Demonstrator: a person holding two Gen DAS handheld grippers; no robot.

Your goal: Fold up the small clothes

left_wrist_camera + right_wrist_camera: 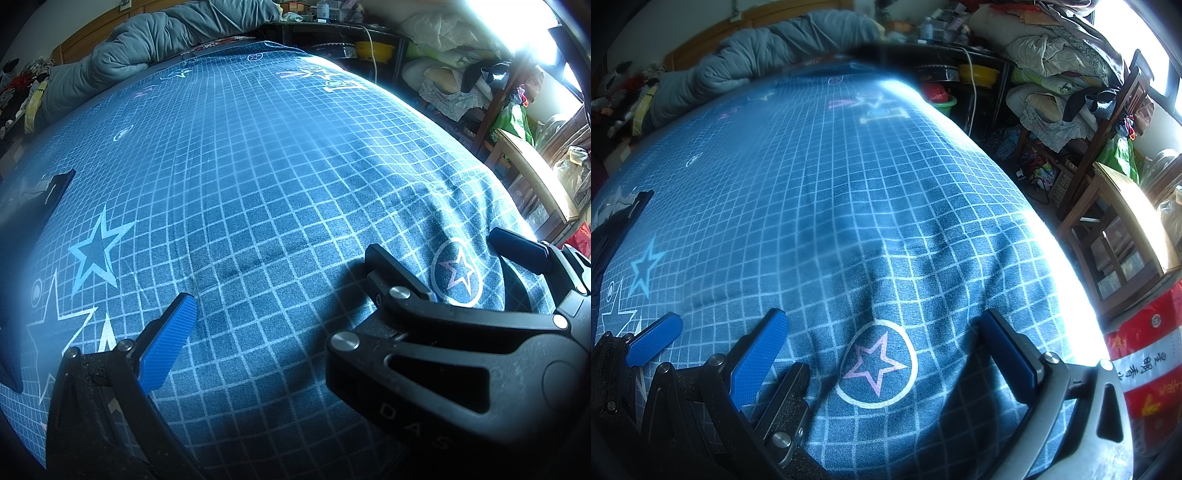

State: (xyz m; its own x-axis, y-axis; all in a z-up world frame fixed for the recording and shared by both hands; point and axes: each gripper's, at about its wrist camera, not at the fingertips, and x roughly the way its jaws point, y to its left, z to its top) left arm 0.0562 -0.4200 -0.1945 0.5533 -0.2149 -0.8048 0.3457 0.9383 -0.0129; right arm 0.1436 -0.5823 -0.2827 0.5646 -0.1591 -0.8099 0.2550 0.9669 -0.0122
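Observation:
A dark navy garment lies at the far left edge of the bed; only part of it shows, and it also shows in the right wrist view. My left gripper is open and empty, hovering low over the blue grid bedsheet. My right gripper is open and empty, just right of the left one, above a circled pink star print. The right gripper's fingers show in the left wrist view; the left gripper's blue pad shows in the right wrist view.
A grey quilt is bunched at the head of the bed. Right of the bed are wooden chairs, piled bedding, a dark table with clutter and a red sack. Bright window glare washes the right side.

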